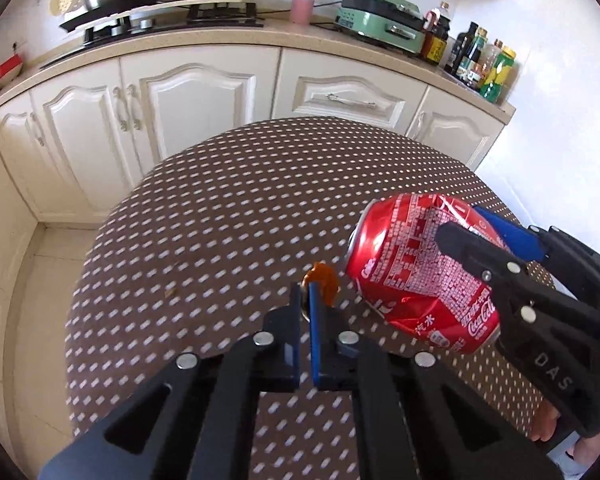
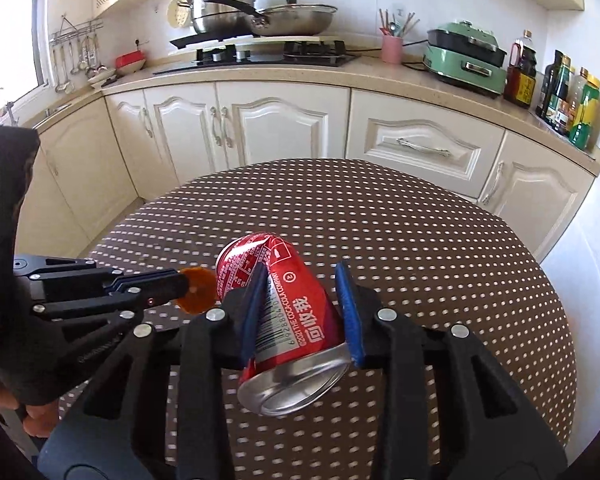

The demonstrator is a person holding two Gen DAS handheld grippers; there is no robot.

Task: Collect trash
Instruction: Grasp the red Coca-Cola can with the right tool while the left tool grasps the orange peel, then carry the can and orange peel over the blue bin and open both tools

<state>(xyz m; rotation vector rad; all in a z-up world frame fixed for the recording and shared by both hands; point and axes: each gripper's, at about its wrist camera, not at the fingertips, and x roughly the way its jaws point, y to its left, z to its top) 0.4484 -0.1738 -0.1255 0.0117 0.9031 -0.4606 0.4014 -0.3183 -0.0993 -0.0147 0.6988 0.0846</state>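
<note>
Up off the table (image 1: 220, 216), both grippers carry trash. The left gripper (image 1: 306, 300) has its blue pads pressed nearly together on a small orange scrap (image 1: 324, 280) — thin, translucent, roundish; what it is made of I cannot tell. In the right wrist view the same scrap (image 2: 198, 290) sticks out past the left gripper's (image 2: 182, 280) tips, just beside the can.

The right gripper (image 2: 300, 300) pinches a dented red can (image 2: 288, 312) across its body; the left pad presses into a crease in the side, the right pad sits against the other wall near the bottom rim. The can is tilted, its silver base toward the camera and its top pointing away over the table. From the left wrist view the can (image 1: 420, 276) hangs at the table's right side, clear of the cloth, with the right gripper (image 1: 464, 232) clamped on it from the right.

The table is round, covered in a brown cloth with white dots. One small crumb (image 1: 171, 290) lies on it, left of the left gripper's tips. Beyond the far edge stand white cabinets (image 2: 260, 128) and a worktop (image 2: 340, 76) with pots, a green cooker and bottles — all well apart from the grippers.
</note>
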